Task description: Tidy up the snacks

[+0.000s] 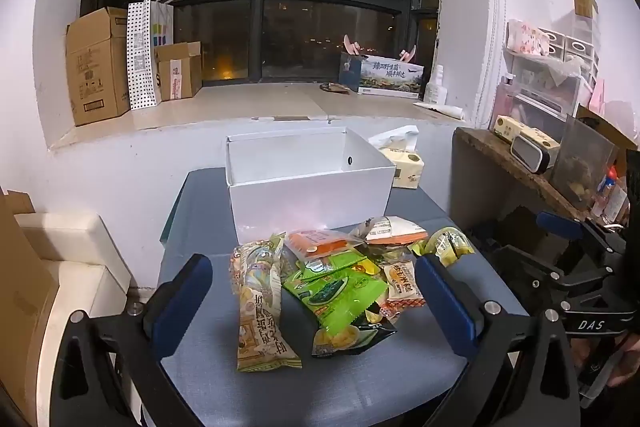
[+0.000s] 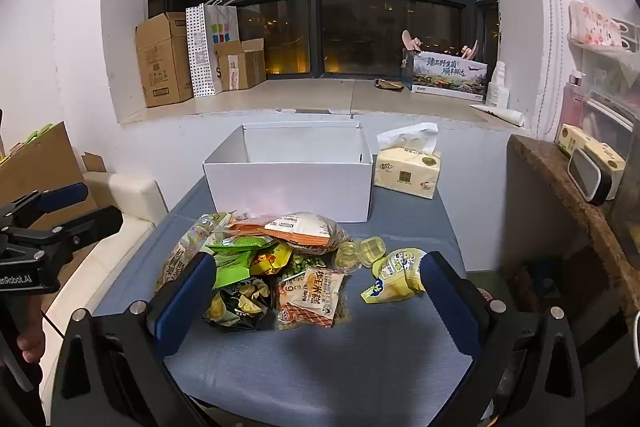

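Note:
A heap of snack packets (image 1: pixel 336 279) (image 2: pixel 276 267) lies on the grey-blue table (image 1: pixel 360 379) in front of an open white box (image 1: pixel 308 183) (image 2: pixel 292 183) that shows nothing inside. The heap includes a long beige packet (image 1: pixel 260 307), green packets (image 1: pixel 340 291), an orange-white pack (image 2: pixel 304 227) and a yellow pouch (image 2: pixel 396 275). My left gripper (image 1: pixel 316 295) hangs open above the near side of the heap, holding nothing. My right gripper (image 2: pixel 316 291) is open too, its blue fingers (image 2: pixel 188 299) flanking the heap, nothing touched. Each gripper appears at the edge of the other's view.
A yellow tissue pack (image 2: pixel 408 171) stands right of the box. A wooden side shelf (image 2: pixel 560 179) with small items runs along the right. White cushions (image 1: pixel 76 267) and cardboard (image 2: pixel 40 163) sit left of the table. Cardboard boxes (image 1: pixel 100 67) stand on the window sill behind.

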Motion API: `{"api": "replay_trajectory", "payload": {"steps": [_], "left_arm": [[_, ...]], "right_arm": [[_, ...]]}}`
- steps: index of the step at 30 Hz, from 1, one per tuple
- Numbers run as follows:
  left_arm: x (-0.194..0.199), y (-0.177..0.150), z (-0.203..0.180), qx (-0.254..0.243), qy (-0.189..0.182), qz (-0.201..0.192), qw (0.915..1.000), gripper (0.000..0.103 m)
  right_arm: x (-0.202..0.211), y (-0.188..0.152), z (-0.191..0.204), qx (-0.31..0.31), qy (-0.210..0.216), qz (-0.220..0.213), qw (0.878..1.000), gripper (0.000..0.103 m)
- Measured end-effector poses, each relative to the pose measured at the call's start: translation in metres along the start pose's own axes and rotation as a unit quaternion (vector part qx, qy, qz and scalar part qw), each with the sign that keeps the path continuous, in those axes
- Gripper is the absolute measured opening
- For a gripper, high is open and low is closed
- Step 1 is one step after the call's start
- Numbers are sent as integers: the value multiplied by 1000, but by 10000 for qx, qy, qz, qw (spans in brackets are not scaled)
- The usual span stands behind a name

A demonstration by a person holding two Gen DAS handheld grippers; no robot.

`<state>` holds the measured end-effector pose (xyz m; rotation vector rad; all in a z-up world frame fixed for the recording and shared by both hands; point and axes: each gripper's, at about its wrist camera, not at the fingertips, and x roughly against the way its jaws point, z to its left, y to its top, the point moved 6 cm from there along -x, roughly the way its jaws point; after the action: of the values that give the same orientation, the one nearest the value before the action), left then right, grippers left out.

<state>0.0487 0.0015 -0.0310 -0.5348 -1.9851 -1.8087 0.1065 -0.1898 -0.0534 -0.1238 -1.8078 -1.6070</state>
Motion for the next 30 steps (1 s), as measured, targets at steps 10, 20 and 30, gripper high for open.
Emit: {"api": "replay_trajectory", "payload": {"steps": [10,20,30], "left_arm": [[-3,5,4,57,-23,18,10000,103],[0,1,1,62,-20,-16,10000,103],[2,3,1,44,0,-21,10000,103]], "right_arm": [[2,-2,-1,12,25,3,10000,103],[-1,-1,2,11,38,8,10000,103],[0,-2,1,-10,54,2,10000,103]]}}
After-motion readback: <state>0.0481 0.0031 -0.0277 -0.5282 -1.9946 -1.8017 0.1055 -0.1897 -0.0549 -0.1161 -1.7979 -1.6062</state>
